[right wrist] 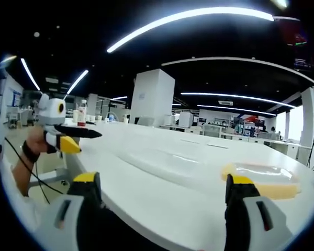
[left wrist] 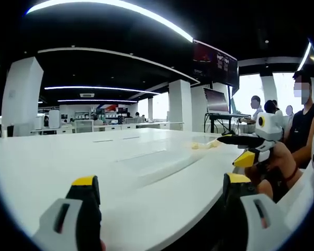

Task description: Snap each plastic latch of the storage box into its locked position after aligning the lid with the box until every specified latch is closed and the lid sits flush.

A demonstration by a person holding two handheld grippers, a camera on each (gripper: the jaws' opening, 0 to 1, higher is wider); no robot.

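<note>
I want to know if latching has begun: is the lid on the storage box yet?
Cannot tell. The box lies on the white table with a clear top, but its latches are too small and blurred to read.

Table (right wrist: 162, 188) — long, white, glossy top, rounded edge. On it: a clear lid (right wrist: 172, 159) lying flat near the middle; a shallow box (right wrist: 264, 180) with yellowish rim further along — seen in the left gripper view as a small yellow shape (left wrist: 206, 145) far across the top.
</note>
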